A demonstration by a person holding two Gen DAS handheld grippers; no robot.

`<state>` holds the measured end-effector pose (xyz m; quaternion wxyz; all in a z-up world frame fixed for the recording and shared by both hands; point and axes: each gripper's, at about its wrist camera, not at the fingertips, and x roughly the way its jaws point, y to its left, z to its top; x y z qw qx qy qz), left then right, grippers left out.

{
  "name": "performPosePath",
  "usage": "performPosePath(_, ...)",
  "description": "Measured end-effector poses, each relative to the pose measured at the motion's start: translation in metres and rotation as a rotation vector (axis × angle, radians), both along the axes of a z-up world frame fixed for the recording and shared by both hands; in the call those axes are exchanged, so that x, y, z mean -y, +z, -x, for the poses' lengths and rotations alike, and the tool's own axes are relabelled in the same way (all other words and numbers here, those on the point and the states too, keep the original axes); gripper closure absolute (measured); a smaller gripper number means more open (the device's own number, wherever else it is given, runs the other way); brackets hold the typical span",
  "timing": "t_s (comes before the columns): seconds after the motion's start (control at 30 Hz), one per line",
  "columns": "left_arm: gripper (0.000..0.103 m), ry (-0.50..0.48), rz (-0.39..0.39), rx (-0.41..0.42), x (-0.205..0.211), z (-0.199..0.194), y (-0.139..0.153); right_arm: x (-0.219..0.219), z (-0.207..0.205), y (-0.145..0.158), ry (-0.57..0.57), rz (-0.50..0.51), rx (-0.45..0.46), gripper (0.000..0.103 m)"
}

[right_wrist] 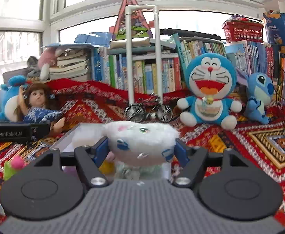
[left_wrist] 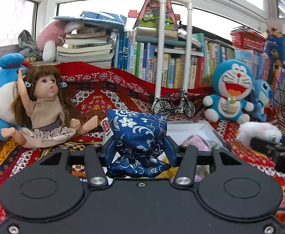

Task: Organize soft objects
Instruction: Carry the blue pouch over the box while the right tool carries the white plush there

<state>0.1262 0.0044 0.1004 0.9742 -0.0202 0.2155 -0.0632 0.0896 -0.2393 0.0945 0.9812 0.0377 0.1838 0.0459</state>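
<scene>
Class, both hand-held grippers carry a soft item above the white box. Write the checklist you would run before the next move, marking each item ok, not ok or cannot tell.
1. Left hand-held gripper clamps the blue brocade pouch: ok.
2. Right hand-held gripper clamps the white plush: ok.
3. White box open: ok.
4. Room left in the box for both items: cannot tell, contents mostly hidden.
5. The two grippers are apart: ok.
6. Toy bicycle stands beyond the box: ok.
</scene>
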Motion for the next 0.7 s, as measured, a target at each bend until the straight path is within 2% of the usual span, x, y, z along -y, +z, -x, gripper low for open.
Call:
performPosePath(0.17, 0.054, 0.004, 0.056, -0.046, -0.003, -0.043, 0.003, 0.006, -0.043, 0.008, -0.007, -0.007, -0.030, 0.031)
performPosePath(0.33, 0.054, -0.053, 0.113, -0.083, 0.008, -0.081, 0.005, 0.015, -0.087, 0.000, 0.019, -0.083, -0.114, 0.031)
performPosePath(0.57, 0.054, -0.066, 0.131, -0.158, 0.036, -0.134, -0.004, 0.011, -0.124, -0.022, 0.069, -0.053, -0.195, 0.031)
performPosePath(0.7, 0.054, -0.068, 0.108, -0.207, 0.049, -0.153, -0.016, 0.014, -0.137, -0.033, 0.082, -0.082, -0.236, 0.031)
